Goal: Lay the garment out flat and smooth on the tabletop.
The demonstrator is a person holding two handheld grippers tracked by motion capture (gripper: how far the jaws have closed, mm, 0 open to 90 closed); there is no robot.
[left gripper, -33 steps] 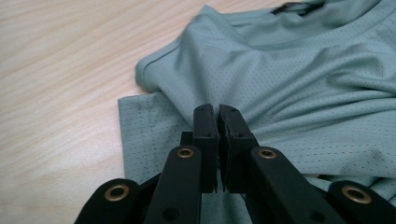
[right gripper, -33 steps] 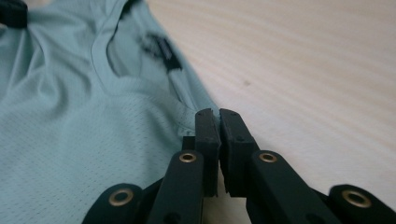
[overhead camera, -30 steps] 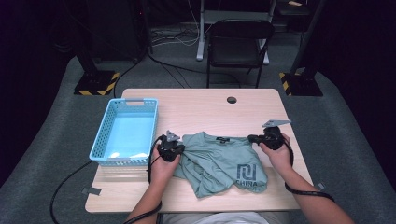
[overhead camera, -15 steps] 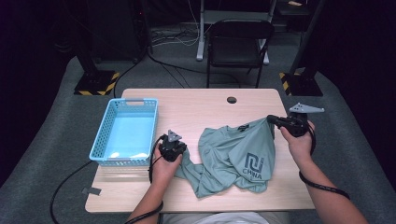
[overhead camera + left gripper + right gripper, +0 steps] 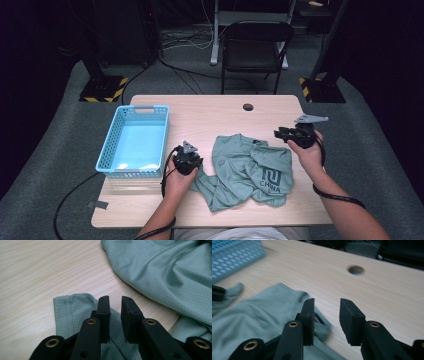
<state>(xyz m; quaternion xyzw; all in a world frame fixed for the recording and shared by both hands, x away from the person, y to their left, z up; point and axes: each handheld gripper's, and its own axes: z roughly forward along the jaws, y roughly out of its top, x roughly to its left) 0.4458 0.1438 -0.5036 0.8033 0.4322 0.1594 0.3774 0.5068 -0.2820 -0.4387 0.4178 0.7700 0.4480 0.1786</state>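
The high view is looking forward and down over the whole table; each gripper view is riding low and close, skimming the wood — all three are sharing the green shirt.

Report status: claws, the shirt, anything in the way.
Left claw open over a sleeve. Right claw open, holding nothing. Green shirt crumpled on table. Blue basket off left, nothing blocking.
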